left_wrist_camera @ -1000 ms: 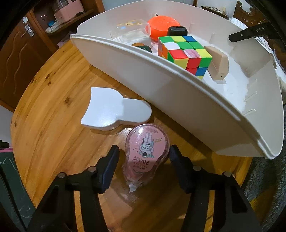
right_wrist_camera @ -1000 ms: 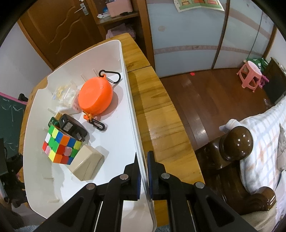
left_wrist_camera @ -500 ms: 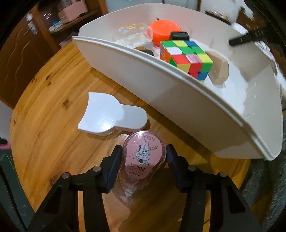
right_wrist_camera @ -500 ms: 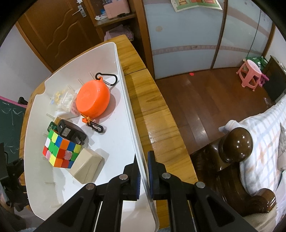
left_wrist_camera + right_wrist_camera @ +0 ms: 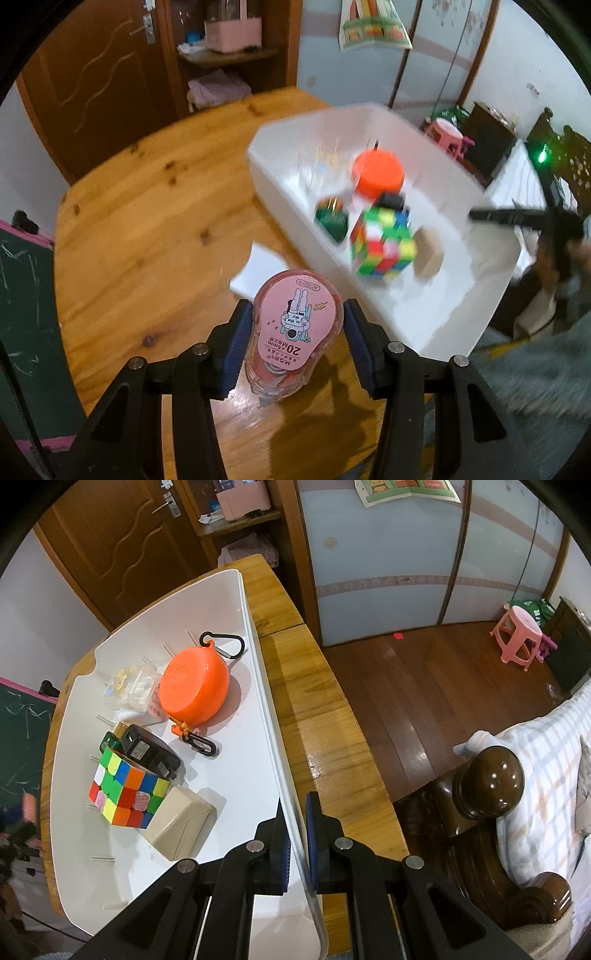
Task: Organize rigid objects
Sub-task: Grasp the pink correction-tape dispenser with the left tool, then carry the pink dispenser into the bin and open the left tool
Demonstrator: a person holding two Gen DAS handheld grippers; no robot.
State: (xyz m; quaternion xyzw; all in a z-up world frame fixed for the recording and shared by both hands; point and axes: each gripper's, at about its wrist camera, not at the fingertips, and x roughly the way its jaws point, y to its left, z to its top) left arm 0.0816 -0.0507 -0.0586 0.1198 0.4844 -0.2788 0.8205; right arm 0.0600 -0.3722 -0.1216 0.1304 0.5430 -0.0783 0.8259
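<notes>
The pink correction tape dispenser [image 5: 297,334] sits clamped between the blue pads of the left gripper [image 5: 293,341], squeezed on both sides with its tip pointing back toward the camera. It's up off the table [image 5: 147,229], over the near edge, just in front of the white bin [image 5: 436,317].

The bin takes up the right part of the table, and its near long wall is right past the dispenser. Next to that wall a flat white piece [image 5: 258,267] lies on the wood, partly hidden behind the dispenser. The whole left half of the table is bare wood out to its rounded edge, so lots of room that side.

Inside the bin: a cube puzzle [image 5: 382,242] roughly mid-floor, a beige block [image 5: 428,251] touching it, and an orange round case [image 5: 378,173] further toward the far end. The near end of the bin floor is bare white.

The left view is blurry; the right one fills in detail. The right gripper [image 5: 296,843] is pinched on the bin's far long wall, which runs between its fingers. From there you can see a black charger [image 5: 149,753] leaning against the cube, a clear plastic box [image 5: 129,686] by the orange case, and black clips on that case. You also see the strip of table beyond that wall, then floor, a pink stool [image 5: 517,637] and a carved wooden post [image 5: 489,782].
</notes>
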